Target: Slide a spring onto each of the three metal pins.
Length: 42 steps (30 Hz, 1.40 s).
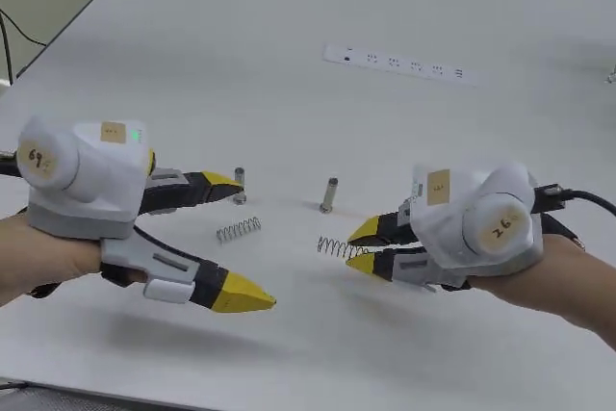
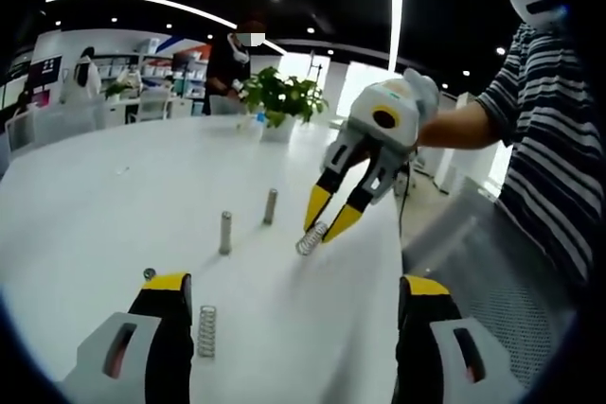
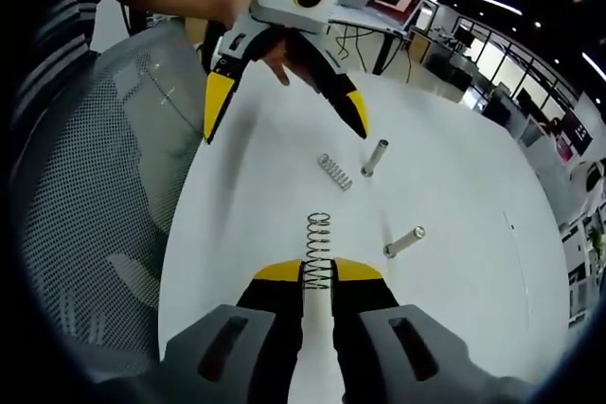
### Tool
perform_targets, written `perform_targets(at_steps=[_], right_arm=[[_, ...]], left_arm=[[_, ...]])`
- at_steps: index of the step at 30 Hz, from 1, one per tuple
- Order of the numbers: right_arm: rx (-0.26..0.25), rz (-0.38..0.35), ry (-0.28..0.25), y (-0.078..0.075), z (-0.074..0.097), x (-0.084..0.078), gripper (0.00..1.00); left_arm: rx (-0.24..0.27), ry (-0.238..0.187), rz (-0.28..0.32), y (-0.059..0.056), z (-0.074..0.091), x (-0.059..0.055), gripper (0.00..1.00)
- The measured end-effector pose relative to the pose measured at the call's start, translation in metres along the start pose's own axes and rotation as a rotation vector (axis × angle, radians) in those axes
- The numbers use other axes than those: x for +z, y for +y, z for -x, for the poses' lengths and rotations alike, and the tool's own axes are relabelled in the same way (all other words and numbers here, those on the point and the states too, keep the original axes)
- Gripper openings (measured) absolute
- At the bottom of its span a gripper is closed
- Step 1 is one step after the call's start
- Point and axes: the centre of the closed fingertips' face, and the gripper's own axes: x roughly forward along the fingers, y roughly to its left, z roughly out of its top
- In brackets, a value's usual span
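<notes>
Holding, right gripper: jaws were drawn narrow and clamped on the near end of the held spring; its coils projected past the yellow tips toward the pins.
Left gripper: jaws were spread wide and gripped nothing; the upper tip lay just beside the first pin.
Loose spring: lay flat on the white table, between the left gripper's open jaws.
First pin, condition: stood upright on the table, bare.
Second pin: stood upright and bare, near the held spring's free end but apart from it.
Power strip: lay well beyond the work, toward the table's far side.
</notes>
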Motion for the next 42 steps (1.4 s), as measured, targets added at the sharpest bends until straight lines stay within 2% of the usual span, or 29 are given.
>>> perform_targets(at_steps=[5, 10, 15, 25, 30, 37, 42], right_arm=[[0.001, 0.005, -0.011, 0.003, 0.004, 0.007, 0.08], [0.002, 0.013, -0.008, 0.004, 0.006, 0.009, 0.08], [0.002, 0.012, -0.006, 0.005, 0.008, 0.008, 0.08], [0.006, 0.026, 0.002, 0.009, 0.010, 0.008, 0.08], [0.007, 0.035, -0.006, 0.008, 0.011, 0.013, 0.08], [0.004, 0.038, -0.023, 0.004, 0.015, 0.021, 0.08], [0.010, 0.056, -0.030, 0.006, 0.015, 0.025, 0.08]], left_arm=[[-0.019, -0.008, -0.012, -0.003, -0.010, 0.006, 0.82], [-0.065, -0.010, -0.014, -0.011, -0.022, 0.008, 0.67], [-0.085, -0.013, -0.019, -0.014, -0.029, 0.009, 0.63], [-0.105, -0.048, 0.002, -0.017, -0.036, 0.012, 0.48], [-0.114, -0.059, -0.026, -0.019, -0.040, 0.013, 0.40], [-0.125, -0.110, -0.006, -0.021, -0.042, 0.022, 0.22], [-0.134, -0.111, -0.005, -0.023, -0.044, 0.022, 0.17]])
